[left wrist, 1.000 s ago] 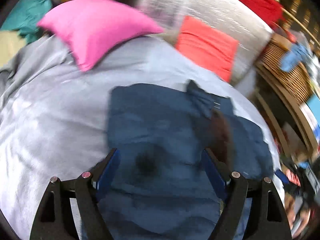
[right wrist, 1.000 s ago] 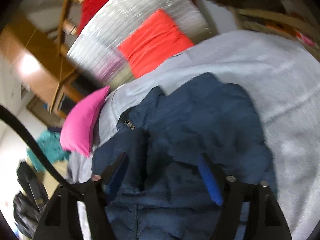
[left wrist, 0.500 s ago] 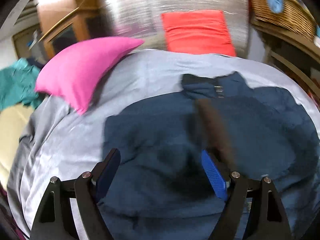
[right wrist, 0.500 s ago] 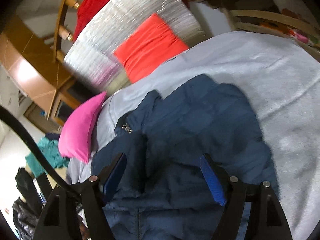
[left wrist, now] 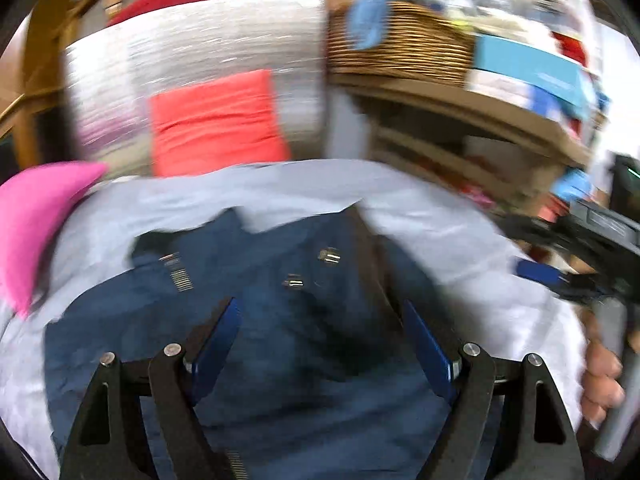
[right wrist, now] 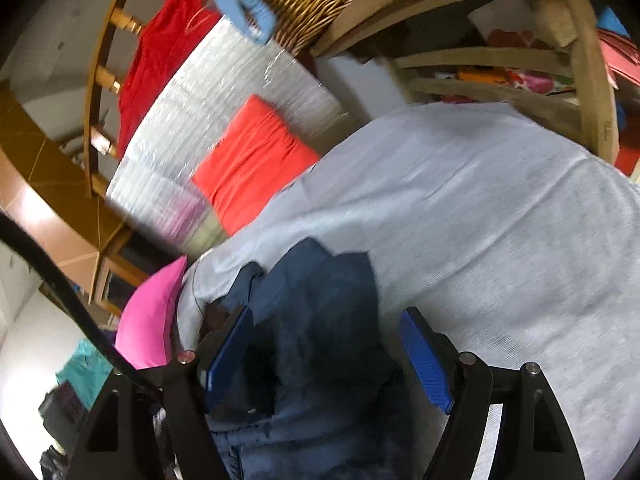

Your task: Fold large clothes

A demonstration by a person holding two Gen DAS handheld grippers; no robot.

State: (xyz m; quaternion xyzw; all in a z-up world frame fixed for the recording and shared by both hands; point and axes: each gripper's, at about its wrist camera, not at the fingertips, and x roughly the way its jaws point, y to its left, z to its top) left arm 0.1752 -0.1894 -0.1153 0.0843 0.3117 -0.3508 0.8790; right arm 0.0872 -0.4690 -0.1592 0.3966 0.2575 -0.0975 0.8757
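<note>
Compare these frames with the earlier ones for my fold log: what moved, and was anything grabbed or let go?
Both views swung sideways across the bed: the left tool now faces the woven wicker basket and sees the right tool at its right edge. In the right view the dark blue zip jacket slid leftward. Nothing was grabbed or released; both tools stayed open, jacket flat on the grey bedsheet.

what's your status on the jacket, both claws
Left claw open, empty. Right claw open, empty. Navy jacket spread on grey sheet, unfolded. Nothing blocking.
</note>
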